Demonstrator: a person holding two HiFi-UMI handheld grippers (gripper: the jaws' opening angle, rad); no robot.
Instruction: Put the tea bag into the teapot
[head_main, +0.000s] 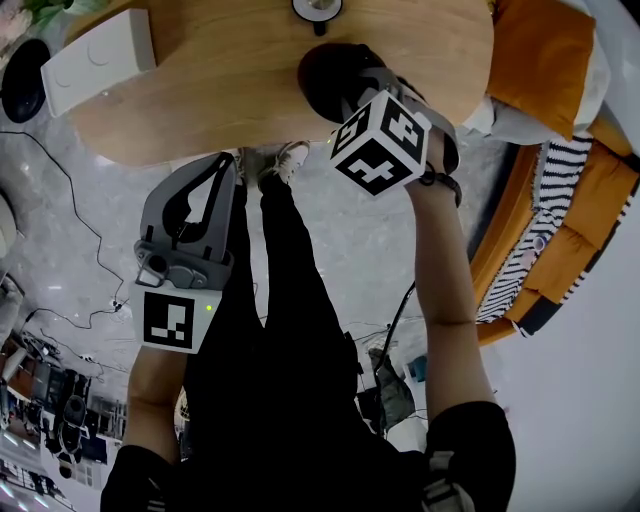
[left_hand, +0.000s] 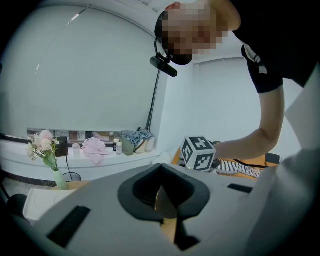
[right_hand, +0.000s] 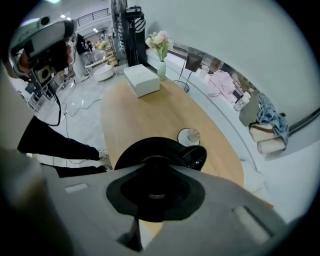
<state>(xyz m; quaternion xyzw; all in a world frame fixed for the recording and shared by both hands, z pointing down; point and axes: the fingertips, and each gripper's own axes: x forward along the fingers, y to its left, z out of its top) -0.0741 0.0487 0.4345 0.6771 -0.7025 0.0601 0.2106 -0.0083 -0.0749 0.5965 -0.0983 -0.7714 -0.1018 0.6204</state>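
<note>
1. Right gripper view: the right tool (right_hand: 157, 161) has its jaws drawn together just above the black teapot (right_hand: 145, 147). A small round knob shape shows in the dark window between the pads. I can't tell if it is pinched or just sits behind them.
2. Head view agrees. The right tool (head_main: 352, 92) is over the teapot (head_main: 322, 68), which stands at the near edge of the worktop (head_main: 230, 90), right of middle.
3. The left tool (head_main: 222, 162) hangs off the near edge over the floor, tips touching, nothing held. Its own view shows only a sliver of wood through the gap.
4. The tea bag is not visible in any view. It is in neither tool, nor on the bare worktop that shows.
5. The only other items on the worktop are a white box (head_main: 95, 58) at the left end and a small round cup (head_main: 317, 8) behind the teapot by the far edge.
6. Judgement: the step in hand looks like getting the lid off.
   - Grip the knob square and lift straight up.
   - Park the lid on bare worktop beside the pot, away from the edge.
7. Next, find the tea bag.
   - Pinch it at the top.
   - Centre it over the opening and release low.
8. Risk: the pot sits close to the near edge, so any sideways pull could push it off.
</note>
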